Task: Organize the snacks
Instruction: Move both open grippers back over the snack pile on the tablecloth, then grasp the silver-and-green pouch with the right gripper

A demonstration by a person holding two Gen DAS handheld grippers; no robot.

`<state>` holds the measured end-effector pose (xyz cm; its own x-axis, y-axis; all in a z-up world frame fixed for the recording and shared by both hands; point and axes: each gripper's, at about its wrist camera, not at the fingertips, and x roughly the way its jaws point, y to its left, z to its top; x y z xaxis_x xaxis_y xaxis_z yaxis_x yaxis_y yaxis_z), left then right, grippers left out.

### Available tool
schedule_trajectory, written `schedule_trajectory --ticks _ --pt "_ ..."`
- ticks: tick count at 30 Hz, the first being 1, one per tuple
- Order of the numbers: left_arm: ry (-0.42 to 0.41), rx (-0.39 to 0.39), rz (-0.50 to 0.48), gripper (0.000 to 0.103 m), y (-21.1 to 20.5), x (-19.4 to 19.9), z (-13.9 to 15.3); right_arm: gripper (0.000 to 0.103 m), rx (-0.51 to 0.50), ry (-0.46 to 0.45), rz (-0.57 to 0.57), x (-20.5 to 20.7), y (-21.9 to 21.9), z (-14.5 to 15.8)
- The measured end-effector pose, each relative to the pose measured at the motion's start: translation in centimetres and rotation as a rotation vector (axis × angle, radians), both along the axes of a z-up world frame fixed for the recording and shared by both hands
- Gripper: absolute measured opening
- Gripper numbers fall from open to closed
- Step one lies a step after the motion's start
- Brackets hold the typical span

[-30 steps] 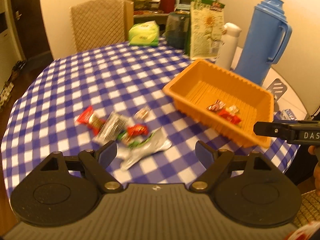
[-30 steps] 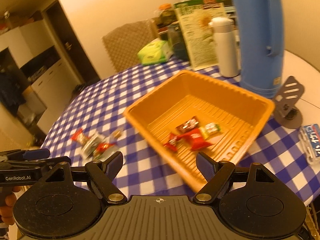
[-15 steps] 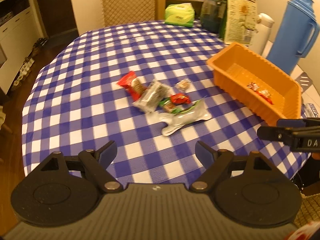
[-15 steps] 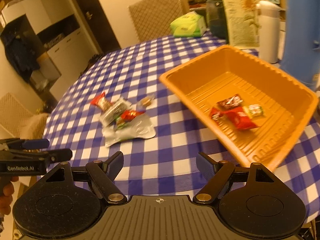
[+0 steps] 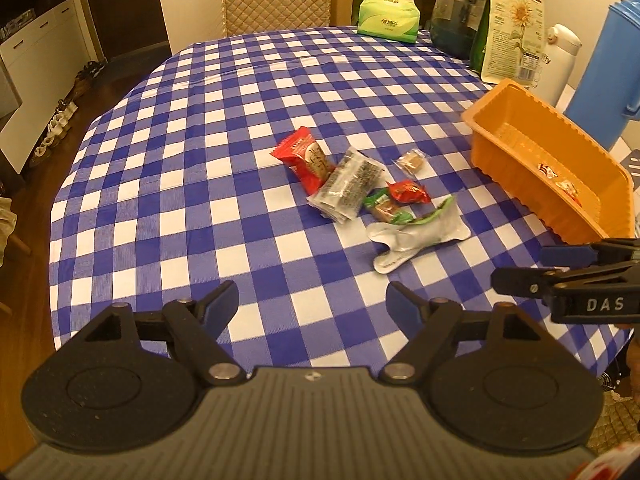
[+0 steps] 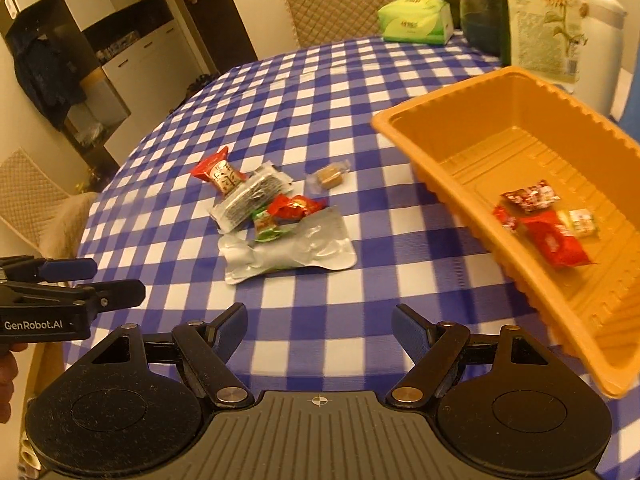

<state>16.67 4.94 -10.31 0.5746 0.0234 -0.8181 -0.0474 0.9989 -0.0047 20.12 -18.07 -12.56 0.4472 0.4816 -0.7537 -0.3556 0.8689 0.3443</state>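
Both grippers gape empty (left (image 5: 314, 300) closing, right (image 6: 318, 322)); tissue pack (image 5: 389, 19) beyond snacks (image 5: 360, 192).

Both grippers pulled back from the orange tray (image 6: 472, 92), left gripper (image 5: 313, 300) jaws closing slightly on nothing

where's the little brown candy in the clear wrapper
The brown candy lies alone on the checked tablecloth, between the snack pile and the orange tray.
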Motion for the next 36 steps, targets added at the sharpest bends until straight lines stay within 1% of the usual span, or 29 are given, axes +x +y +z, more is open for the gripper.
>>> schedule_trajectory --ticks 9,14,22,24,30,31,34,36 --pt "0.016 -0.007 -0.014 0.079 1.4 1.9 -0.8 0.079 0.020 0.049 0.007 2.0 3.1 -1.3" --pt "0.023 -0.014 -0.017 0.079 2.4 2.7 -1.2 0.079 0.061 0.079 -0.002 3.0 4.3 -1.9" --pt "0.032 -0.022 -0.011 0.079 4.2 3.9 -1.7 0.079 0.133 0.126 -0.080 4.8 4.9 -2.9" --pt "0.034 -0.025 -0.010 0.079 4.5 4.2 -1.9 0.079 0.146 0.123 -0.109 5.3 4.8 -2.9" --pt "0.038 -0.033 -0.013 0.078 5.1 4.8 -2.2 0.063 0.119 0.108 -0.160 6.8 5.2 -2.7" --pt "0.039 -0.035 -0.015 0.078 5.1 4.9 -2.2 0.059 0.111 0.106 -0.162 6.9 5.3 -2.7" --pt "0.040 -0.039 -0.019 0.078 5.2 5.1 -2.3 0.050 0.070 0.090 -0.154 7.4 5.6 -2.6" --pt "0.039 -0.046 -0.024 0.077 5.2 5.2 -2.4 0.046 0.039 0.075 -0.140 7.6 5.9 -2.5"
